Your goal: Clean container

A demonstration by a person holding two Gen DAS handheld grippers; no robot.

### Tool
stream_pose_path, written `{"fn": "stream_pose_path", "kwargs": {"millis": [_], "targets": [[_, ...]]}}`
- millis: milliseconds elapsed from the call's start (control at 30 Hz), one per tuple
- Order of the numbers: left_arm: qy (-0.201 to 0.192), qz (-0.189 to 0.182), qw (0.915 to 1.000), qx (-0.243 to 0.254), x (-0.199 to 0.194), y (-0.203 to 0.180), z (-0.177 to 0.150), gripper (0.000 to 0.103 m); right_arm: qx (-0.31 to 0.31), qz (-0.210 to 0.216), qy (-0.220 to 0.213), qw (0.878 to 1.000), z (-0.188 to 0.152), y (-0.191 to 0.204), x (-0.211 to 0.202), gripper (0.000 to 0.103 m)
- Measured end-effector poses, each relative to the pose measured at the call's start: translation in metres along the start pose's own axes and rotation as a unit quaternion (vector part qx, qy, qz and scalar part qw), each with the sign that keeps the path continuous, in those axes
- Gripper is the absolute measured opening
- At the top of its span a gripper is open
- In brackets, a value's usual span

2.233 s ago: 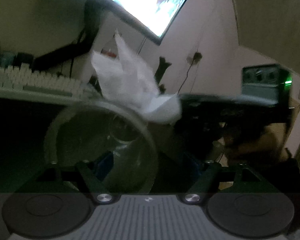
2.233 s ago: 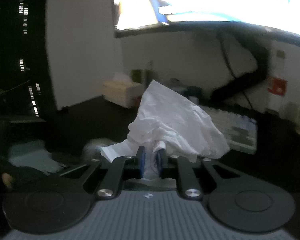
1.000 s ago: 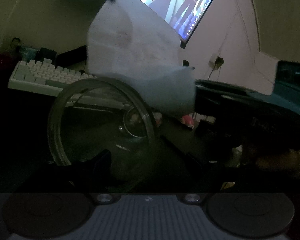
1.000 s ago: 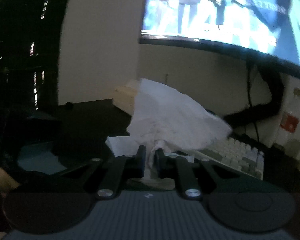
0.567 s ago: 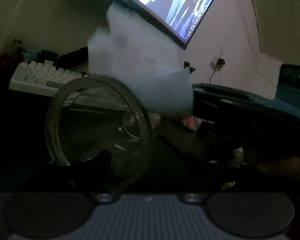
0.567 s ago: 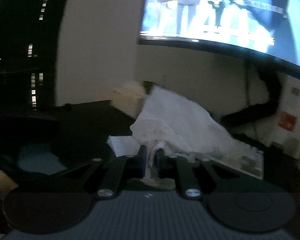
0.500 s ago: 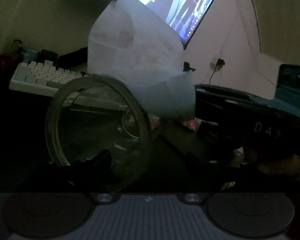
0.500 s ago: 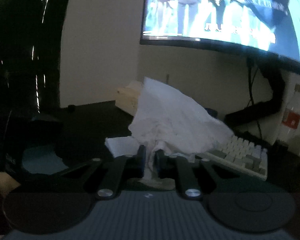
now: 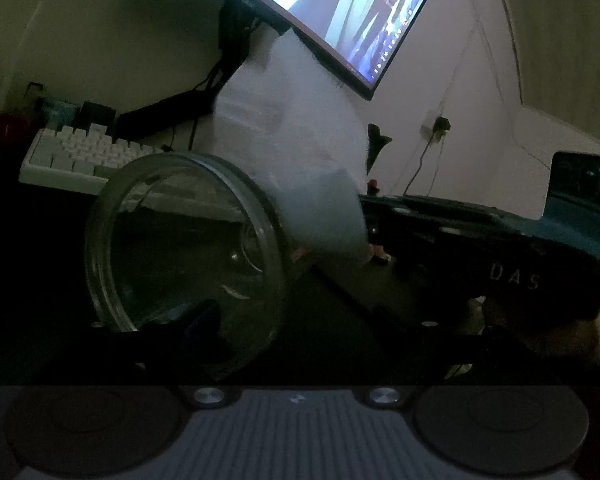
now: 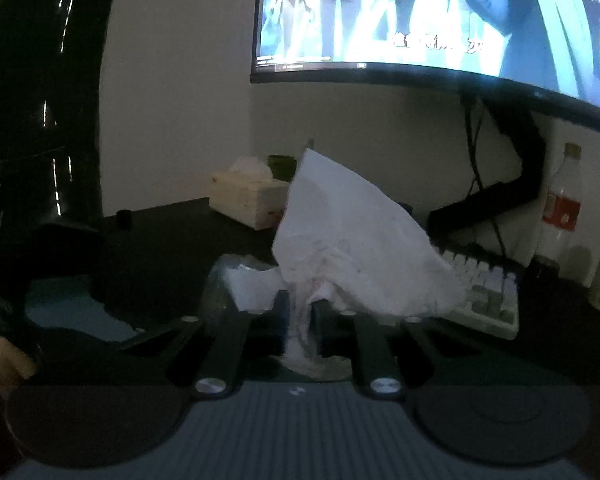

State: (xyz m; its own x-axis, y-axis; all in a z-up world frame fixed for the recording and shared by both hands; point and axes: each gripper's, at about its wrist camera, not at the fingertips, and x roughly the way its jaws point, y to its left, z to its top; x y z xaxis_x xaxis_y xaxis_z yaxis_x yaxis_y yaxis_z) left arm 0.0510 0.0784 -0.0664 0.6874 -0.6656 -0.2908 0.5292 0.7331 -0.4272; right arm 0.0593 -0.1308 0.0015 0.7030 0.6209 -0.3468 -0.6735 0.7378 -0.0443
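One glass jar (image 9: 180,256) sits in the left gripper (image 9: 296,320), between its widely spread fingers, in the left wrist view. The jar lies on its side: its long axis runs roughly level, along the gripper's line. Its open mouth faces back toward the camera and slightly left; its base points away, toward the keyboard (image 9: 80,156). The interior is visible through the mouth and appears empty; the lighting is too dim to confirm residue. The left finger (image 9: 204,320) shows dark through the lower glass wall. Pad contact on the jar is not discernible, so it cannot be told whether the left gripper is clamped on it.

One crumpled white tissue (image 10: 356,256) stands up between the fingers of the right gripper (image 10: 300,308). The jaws of that gripper are opening, yet the tissue's lower end remains pinched between the pads. In the left wrist view the same tissue (image 9: 296,160) sits just beside the upper right of the jar rim, outside the mouth; contact with the rim cannot be confirmed.

Items on the dark desk (image 10: 168,240), right wrist view:
- one tissue box (image 10: 248,196), behind the held tissue;
- one keyboard at right;
- one clear bottle (image 10: 560,216) with a red label, upright near the wall.

One lit monitor (image 10: 420,20) hangs above the desk.
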Motion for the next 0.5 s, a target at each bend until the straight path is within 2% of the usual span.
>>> {"fn": "stream_pose_path", "kwargs": {"millis": [67, 100, 200, 267, 300, 333, 367, 400, 433, 467, 500], "targets": [[0.000, 0.000, 1.0000, -0.004, 0.001, 0.001, 0.001, 0.082, 0.023, -0.015, 0.011, 1.000, 0.002, -0.011, 0.002, 0.072], [0.000, -0.001, 1.0000, -0.005, 0.001, 0.002, 0.001, 0.082, 0.022, -0.023, 0.016, 0.999, 0.004, -0.014, 0.003, 0.087], [0.003, -0.003, 1.0000, -0.009, 0.002, 0.003, 0.001, 0.082, -0.011, -0.034, 0.007, 0.999, 0.011, -0.013, 0.004, 0.096], [0.004, -0.006, 0.9999, -0.009, 0.003, 0.003, 0.002, 0.082, -0.032, -0.066, -0.014, 0.997, 0.013, -0.011, 0.005, 0.103], [0.004, -0.007, 0.9999, -0.007, 0.003, 0.002, 0.002, 0.083, -0.038, -0.078, -0.027, 0.996, 0.013, -0.009, 0.003, 0.103], [0.006, -0.007, 0.9999, -0.005, 0.004, 0.000, 0.002, 0.084, -0.037, -0.073, -0.028, 0.996, 0.012, -0.008, 0.004, 0.102], [0.007, -0.008, 0.9999, -0.005, 0.004, 0.000, 0.001, 0.084, -0.036, -0.065, -0.029, 0.997, 0.011, -0.007, 0.005, 0.096], [0.007, -0.009, 0.9999, -0.006, 0.004, 0.000, 0.001, 0.084, -0.034, -0.058, -0.029, 0.997, 0.009, -0.007, 0.005, 0.070], [0.006, -0.011, 0.9999, -0.007, 0.004, 0.000, 0.001, 0.084, -0.016, -0.039, -0.022, 0.999, 0.007, -0.009, 0.008, 0.051], [0.006, -0.011, 0.9999, -0.008, 0.004, 0.000, 0.001, 0.084, 0.016, -0.014, -0.019, 1.000, 0.005, -0.018, 0.011, 0.020], [0.006, -0.012, 0.9999, -0.009, 0.004, 0.001, 0.001, 0.084, 0.050, 0.007, -0.018, 0.999, 0.003, -0.024, 0.011, 0.013]]}}
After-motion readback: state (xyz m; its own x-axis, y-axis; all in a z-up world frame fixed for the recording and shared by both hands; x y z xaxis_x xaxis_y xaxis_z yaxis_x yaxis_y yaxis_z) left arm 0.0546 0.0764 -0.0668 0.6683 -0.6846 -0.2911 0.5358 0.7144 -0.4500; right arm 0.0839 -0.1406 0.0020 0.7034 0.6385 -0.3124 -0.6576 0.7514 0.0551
